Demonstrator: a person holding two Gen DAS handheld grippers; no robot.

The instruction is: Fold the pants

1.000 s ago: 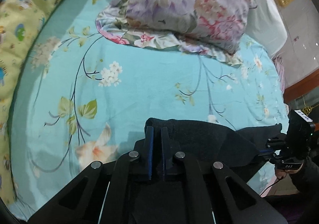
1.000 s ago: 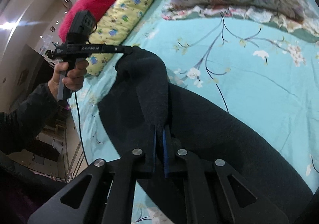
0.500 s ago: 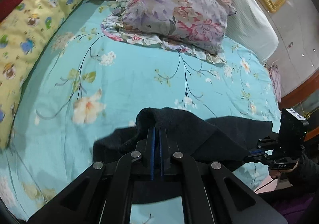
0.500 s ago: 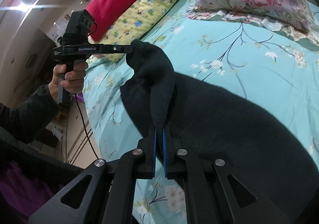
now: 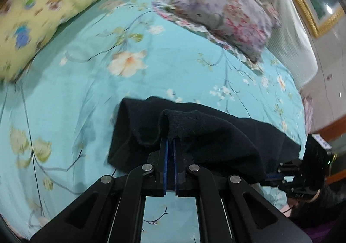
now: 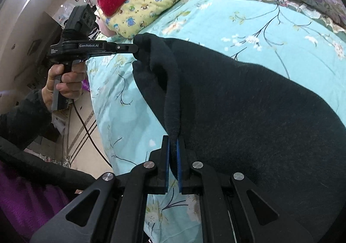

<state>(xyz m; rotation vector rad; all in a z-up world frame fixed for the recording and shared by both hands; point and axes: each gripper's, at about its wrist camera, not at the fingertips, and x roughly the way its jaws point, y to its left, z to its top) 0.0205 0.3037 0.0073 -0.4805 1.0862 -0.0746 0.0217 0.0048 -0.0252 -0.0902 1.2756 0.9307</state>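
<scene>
On the left, the left gripper (image 6: 135, 48) has its jaws closed on one end of a thick rolled edge of the dark pants (image 6: 248, 113), lifting it clear of the teal flowered bedsheet (image 6: 248, 24). That edge runs as a taut band to the right gripper (image 6: 173, 145), whose jaws pinch the other end. The rest of the pants lies spread across the bed. The cloth looks soft, fleecy and limp – light, not slippery, sagging wherever unsupported. I judge the thick edge the best hold – gripped at two spaced points so it carries over flat
</scene>
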